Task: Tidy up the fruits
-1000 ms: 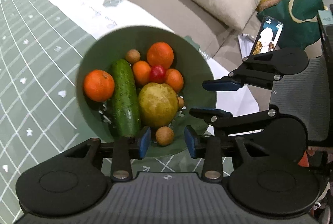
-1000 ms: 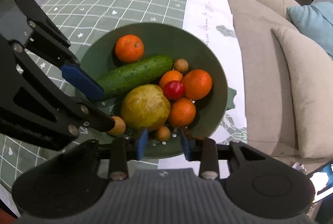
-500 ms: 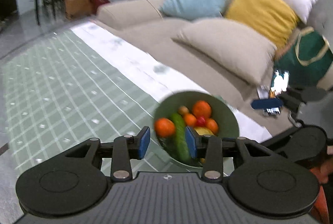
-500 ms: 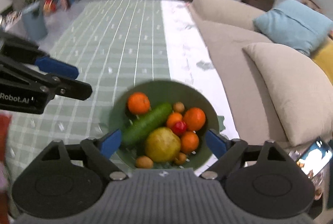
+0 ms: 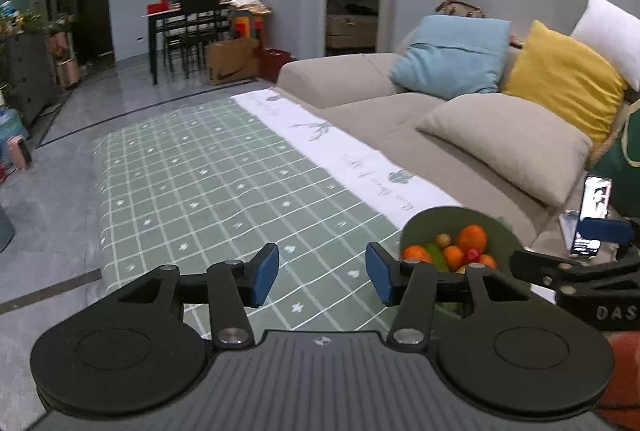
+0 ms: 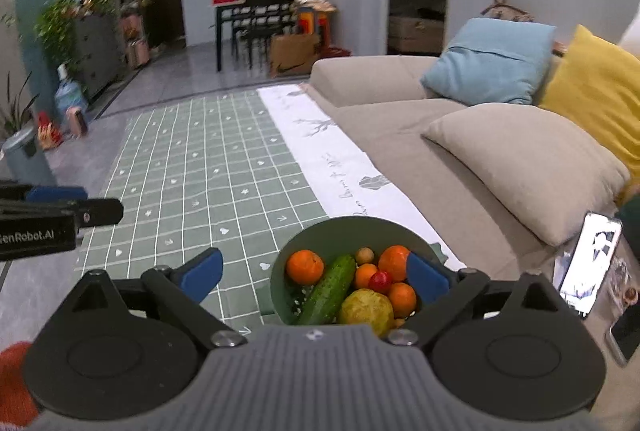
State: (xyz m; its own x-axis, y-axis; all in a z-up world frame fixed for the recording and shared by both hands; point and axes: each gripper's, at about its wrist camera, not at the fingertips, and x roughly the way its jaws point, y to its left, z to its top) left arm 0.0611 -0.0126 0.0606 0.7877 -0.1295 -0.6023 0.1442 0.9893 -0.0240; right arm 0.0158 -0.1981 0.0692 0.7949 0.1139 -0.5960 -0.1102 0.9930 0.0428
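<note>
Green bowl (image 6: 320, 235) sat at the near right corner of the surface (image 6: 208, 167), on the checked cloth near its white border strip (image 6: 344, 171) and close to the sofa (image 6: 420, 151). It held the fruits in one pile: a cucumber (image 6: 329, 289) lying diagonal, an orange (image 6: 305, 266) to its left, more oranges (image 6: 394, 262), a yellow-green round fruit (image 6: 366, 311), a small red one (image 6: 380, 281) and a small brown one (image 6: 365, 254).

Right gripper (image 6: 312, 277) was raised above and before the bowl, fingers wide, holding nothing. Left gripper (image 5: 320, 277) was off to the bowl's left, fingers wide too, empty, aimed over bare cloth.

Probably both were backed off because everything was gathered already; task looked near done.

Plenty of open cloth lay far and left. Right side was tight: surface edge, sofa cushion (image 6: 520, 159) and a lit phone (image 6: 588, 263) just beyond.
</note>
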